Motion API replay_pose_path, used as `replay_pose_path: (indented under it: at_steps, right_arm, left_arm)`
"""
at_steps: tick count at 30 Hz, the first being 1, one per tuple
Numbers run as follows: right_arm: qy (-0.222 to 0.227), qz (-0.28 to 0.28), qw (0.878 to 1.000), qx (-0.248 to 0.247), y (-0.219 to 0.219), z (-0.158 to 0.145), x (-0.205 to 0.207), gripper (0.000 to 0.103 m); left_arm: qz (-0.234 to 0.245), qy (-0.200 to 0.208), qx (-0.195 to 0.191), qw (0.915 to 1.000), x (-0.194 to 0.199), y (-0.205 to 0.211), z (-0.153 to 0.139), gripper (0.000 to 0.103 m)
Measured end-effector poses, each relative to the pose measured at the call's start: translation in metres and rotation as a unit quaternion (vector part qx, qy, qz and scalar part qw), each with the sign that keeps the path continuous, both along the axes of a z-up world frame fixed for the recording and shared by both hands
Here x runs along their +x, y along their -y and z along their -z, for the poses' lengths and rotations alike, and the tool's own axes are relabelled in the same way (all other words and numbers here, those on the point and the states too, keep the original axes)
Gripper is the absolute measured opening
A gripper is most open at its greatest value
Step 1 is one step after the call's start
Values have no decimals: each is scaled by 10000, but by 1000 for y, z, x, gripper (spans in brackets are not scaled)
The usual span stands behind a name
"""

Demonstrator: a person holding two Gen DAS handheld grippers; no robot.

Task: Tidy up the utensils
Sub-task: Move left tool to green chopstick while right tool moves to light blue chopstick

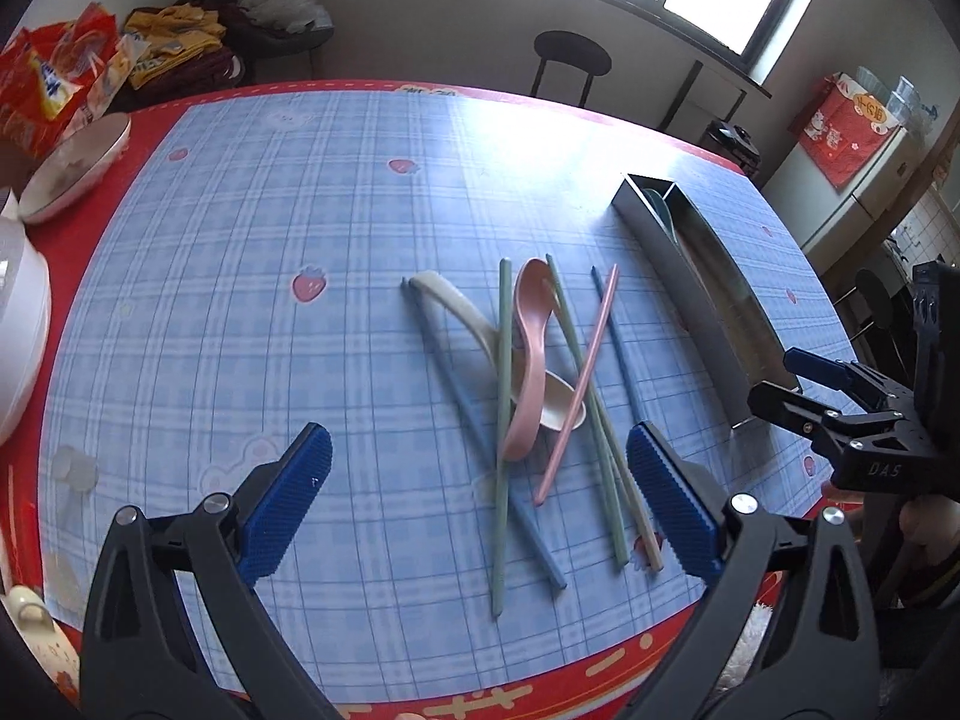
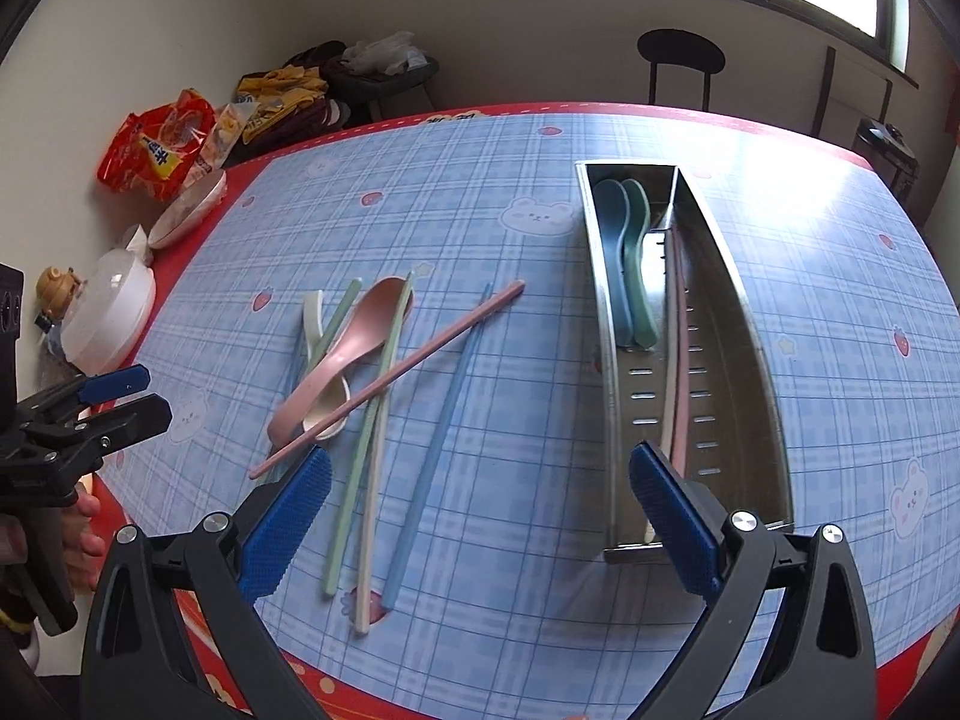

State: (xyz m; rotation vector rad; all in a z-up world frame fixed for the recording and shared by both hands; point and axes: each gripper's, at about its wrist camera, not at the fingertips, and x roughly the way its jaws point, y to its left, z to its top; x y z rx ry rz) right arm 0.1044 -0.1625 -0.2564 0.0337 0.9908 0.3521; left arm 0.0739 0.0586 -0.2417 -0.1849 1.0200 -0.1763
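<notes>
While both claws hang spread and empty, mid-sort: two spoons (image 2: 630, 264) and two chopsticks (image 2: 675, 360) already in the tray (image 2: 606, 360). Left of tray, on the tabletop (image 2: 510, 192), a tangled pile (pink chopstick (image 2: 390, 378) topmost). Next, probably: right claw (image 2: 480, 516) over to that stick, pinch, lift clear. Left claw (image 1: 480, 510) idle above pile.

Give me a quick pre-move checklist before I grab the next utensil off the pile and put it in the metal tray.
1. Left hand-held gripper open and empty: ok.
2. Right hand-held gripper open and empty: ok.
3. Pink chopstick on top of the pile, free to lift: ok.
4. Pink spoon free: not ok, it lies over the cream spoon and under the pink chopstick.
5. Metal tray has room in its chopstick side: ok.
6. Tray steady on the table: cannot tell.
</notes>
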Motion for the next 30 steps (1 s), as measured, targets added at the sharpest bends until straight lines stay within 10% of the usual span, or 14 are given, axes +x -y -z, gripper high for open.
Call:
replay_pose_path:
  at_steps: [17, 22, 30]
  right_arm:
    - [-535, 204, 9981, -213, -36, 24, -4, 97]
    - [-642, 178, 9970, -388, -36, 31, -4, 80]
    - [-728, 108, 9959, -533, -39, 41, 1, 59]
  left_arm:
    - [66, -452, -90, 9989, -4, -20, 42, 97]
    - [91, -454, -235, 9986, 5, -14, 50, 96]
    - [406, -553, -467, 9966, 13, -3, 62, 45]
